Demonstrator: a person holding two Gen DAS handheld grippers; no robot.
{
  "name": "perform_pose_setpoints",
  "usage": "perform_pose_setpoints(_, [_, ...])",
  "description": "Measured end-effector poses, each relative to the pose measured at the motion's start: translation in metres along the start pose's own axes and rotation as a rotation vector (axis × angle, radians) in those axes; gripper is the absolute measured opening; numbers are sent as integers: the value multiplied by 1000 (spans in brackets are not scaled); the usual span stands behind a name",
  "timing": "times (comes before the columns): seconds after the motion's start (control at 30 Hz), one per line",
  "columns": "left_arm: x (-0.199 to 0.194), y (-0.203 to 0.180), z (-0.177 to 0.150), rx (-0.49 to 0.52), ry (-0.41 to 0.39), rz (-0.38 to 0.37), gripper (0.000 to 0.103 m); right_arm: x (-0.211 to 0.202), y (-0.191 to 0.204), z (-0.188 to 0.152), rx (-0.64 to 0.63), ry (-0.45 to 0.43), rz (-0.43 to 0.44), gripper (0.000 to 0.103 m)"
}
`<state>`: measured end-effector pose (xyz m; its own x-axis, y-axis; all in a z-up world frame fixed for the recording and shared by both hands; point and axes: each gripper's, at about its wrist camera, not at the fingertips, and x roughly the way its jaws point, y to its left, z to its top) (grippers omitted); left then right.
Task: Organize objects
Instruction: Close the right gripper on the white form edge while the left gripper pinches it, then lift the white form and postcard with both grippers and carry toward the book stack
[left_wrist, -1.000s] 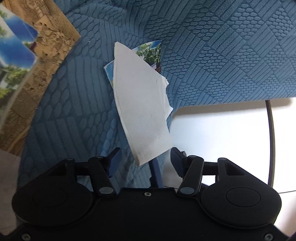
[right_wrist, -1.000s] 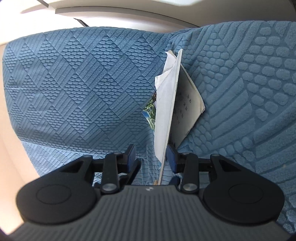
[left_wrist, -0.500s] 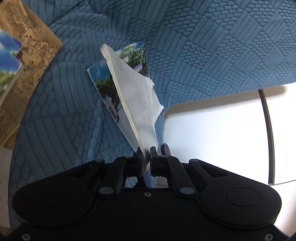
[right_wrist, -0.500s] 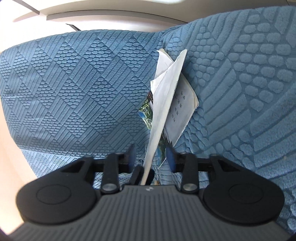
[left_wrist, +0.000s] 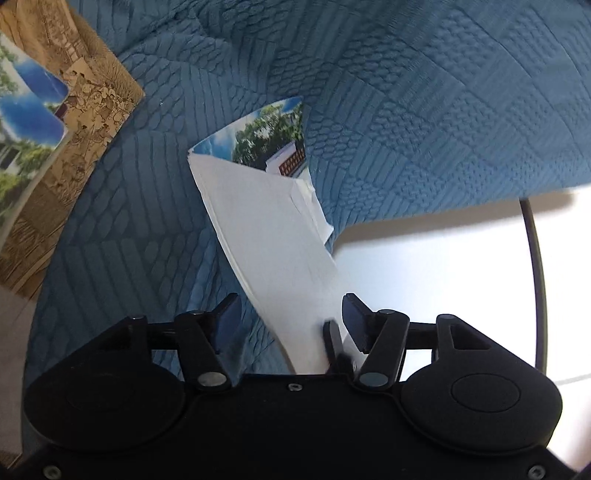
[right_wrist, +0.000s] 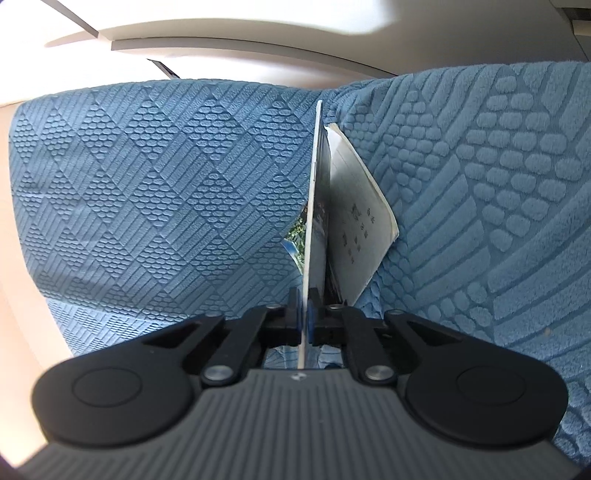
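Note:
A thin booklet (left_wrist: 280, 236) with white pages and a photo cover of trees and sky is held up off the blue textured cover (left_wrist: 406, 110). My left gripper (left_wrist: 291, 306) has its jaws opening. The booklet's lower corner lies between them, nearer the right finger, and the pads do not press on it. In the right wrist view my right gripper (right_wrist: 303, 314) is shut on the booklet's cover sheet (right_wrist: 314, 221), seen edge-on and upright. The booklet's printed inner pages (right_wrist: 354, 229) hang off to the right of the sheet.
A brown illustrated book (left_wrist: 85, 122) lies at the left on the blue cover, with another photo-cover booklet (left_wrist: 26, 122) on top of it. A bright white surface (left_wrist: 443, 266) with a dark line lies to the right. Pale furniture (right_wrist: 258, 40) stands behind the blue backrest (right_wrist: 147, 177).
The left gripper closed on the booklet half a second ago and now stands apart again. The right gripper's fingers have come together on the cover sheet, which now stands straight up.

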<state>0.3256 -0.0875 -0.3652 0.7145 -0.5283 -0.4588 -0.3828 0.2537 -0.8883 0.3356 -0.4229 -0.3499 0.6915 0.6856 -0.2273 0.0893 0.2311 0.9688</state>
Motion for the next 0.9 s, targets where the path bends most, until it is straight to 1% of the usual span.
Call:
perform_pose_setpoints(0.17, [14,13,23,-100,-35,-27,55,-5,-3,5,6,-2,11,6])
perform_pose_setpoints(0.27, [21,18,36,-117,-46,-19,47,-7,-4,8,12,-7,15,6])
perform_pose_setpoints(0.3, [23,19,39,-114,-47,-12,42,-8,-4,8,12,-9,15,6])
perform_pose_setpoints(0.37, [27,19,44,-100,-51,19,38,-8,-4,9,13,-6,15,6])
perform_pose_setpoints(0.4, [31,17,46,-88,-55,39,31,-7,-4,10,5,-3,12,6])
perform_pose_setpoints(0.47, [33,8,49,-22,-71,84,27,-4,-4,9,-6,10,-5,6])
perform_pose_setpoints(0.53, [35,-2,50,50,-83,143,13,-3,-5,9,-2,13,-14,7])
perform_pose_setpoints(0.57, [35,-6,51,76,-80,158,12,-3,-5,9,-6,12,-23,7])
perform_pose_setpoints(0.63, [34,-13,51,116,-78,162,9,-3,-6,8,-7,10,-44,7])
perform_pose_setpoints(0.73, [29,-27,47,206,-82,183,5,-1,-7,7,-10,18,-94,7])
perform_pose_setpoints(0.8, [24,-35,42,261,-84,199,4,0,-7,5,-23,26,-131,7])
perform_pose_setpoints(0.9, [18,-45,35,318,-85,223,2,1,-3,3,-42,33,-166,7])
